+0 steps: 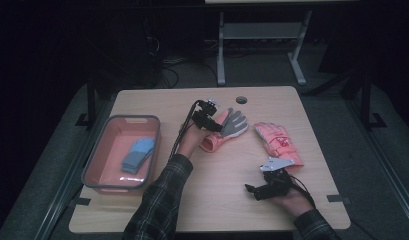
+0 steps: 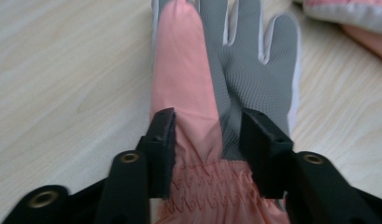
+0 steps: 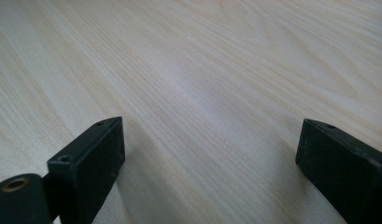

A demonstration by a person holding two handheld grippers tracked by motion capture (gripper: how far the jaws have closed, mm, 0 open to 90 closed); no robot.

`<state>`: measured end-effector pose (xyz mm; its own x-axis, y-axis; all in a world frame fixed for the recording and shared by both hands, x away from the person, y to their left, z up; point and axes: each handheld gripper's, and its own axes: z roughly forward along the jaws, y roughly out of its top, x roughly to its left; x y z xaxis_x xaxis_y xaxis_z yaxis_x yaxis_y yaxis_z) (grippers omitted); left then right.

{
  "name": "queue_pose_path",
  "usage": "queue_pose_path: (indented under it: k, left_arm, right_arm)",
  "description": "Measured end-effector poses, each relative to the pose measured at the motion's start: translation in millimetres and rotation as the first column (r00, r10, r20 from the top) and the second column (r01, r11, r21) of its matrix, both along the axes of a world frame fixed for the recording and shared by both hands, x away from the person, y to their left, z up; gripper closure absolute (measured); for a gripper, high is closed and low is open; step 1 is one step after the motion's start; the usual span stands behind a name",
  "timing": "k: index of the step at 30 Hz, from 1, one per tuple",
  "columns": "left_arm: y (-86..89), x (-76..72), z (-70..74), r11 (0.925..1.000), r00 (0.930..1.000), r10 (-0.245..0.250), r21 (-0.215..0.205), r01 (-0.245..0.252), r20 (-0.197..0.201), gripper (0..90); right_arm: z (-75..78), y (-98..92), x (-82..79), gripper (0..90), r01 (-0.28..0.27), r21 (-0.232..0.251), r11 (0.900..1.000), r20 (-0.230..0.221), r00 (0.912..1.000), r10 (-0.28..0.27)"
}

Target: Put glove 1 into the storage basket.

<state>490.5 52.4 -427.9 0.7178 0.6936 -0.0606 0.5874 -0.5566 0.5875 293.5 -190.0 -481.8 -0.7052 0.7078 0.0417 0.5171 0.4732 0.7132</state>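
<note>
Table [image 1: 212,200]: I see a light wood-grain top carrying every item below; a round dark grommet hole [image 1: 241,100] sits near its far edge.
Bin [image 1: 94,172]: I see a pink tray with a grey rim at the table's left side. A folded blue cloth item [image 1: 137,155] lies inside it, toward the right wall.
Left forearm: I see a plaid sleeve [image 1: 159,202] entering from the bottom edge and reaching forward to the table's middle.
Held glove [image 1: 227,127]: I see a pink glove with a grey textured palm facing up, lying flat at the table's centre, fingers pointing away from me and to the right. In the left gripper view [image 2: 247,70] the gathered pink cuff sits nearest the camera.
Second glove [image 1: 278,142]: I see a pink glove with white markings lying flat, just right of the held glove and apart from it.
Left gripper [image 1: 208,117]: I read its jaws as clamped on the held glove near the wrist; in the left gripper view [image 2: 207,140] the pads press in on both sides of the bunched fabric.
Right gripper [image 1: 264,187]: I see it low over bare table, near the cuff end of the second glove, pointing left. Its grey plate faces up. In the right gripper view [image 3: 209,158] the jaws stand wide apart with nothing but wood between them.
</note>
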Motion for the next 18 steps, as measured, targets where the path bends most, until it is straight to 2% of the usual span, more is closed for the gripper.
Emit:
queue_pose_path:
  k: [4, 6, 7, 11, 14, 18]
  left_arm:
    - [0.8, 1.8, -4.8, 0.9999, 0.9994, -0.016, -0.006, 0.016, -0.031, 66.9]
    - [0.4, 0.7, -3.2, 0.9996, 0.9991, -0.027, -0.002, 0.027, -0.033, 80.8]
    - [-0.2, 0.0, -3.0, 0.9995, 0.999, -0.032, -0.001, 0.032, -0.033, 82.9]
    - [-0.8, -3.5, 0.6, 0.9985, 0.9979, -0.054, 0.007, 0.054, -0.035, 86.0]
    - [0.2, -9.1, 3.7, 0.9985, 0.997, -0.052, -0.021, 0.051, -0.057, 86.3]
    - [1.5, -19.5, 8.3, 0.9984, 0.9972, -0.052, -0.025, 0.05, -0.055, 86.4]
  right_arm:
    - [0.0, 0.0, 0.0, 7.9, 0.0, 0.0, 1.0, 0.0, 1.0, 0.0]
    - [0.0, 0.0, 0.0, 7.9, 0.0, 0.0, 1.0, 0.0, 1.0, 0.0]
    - [0.0, 0.0, 0.0, 7.9, 0.0, 0.0, 1.0, 0.0, 1.0, 0.0]
    - [-0.1, 0.1, 0.3, 7.9, -0.002, -0.001, 1.0, 0.002, 1.0, 0.002]
    - [-0.1, 0.1, 0.3, 7.9, -0.002, -0.001, 1.0, 0.002, 1.0, 0.002]
    - [-0.1, 0.1, 0.3, 7.9, -0.002, -0.001, 1.0, 0.003, 1.0, 0.002]
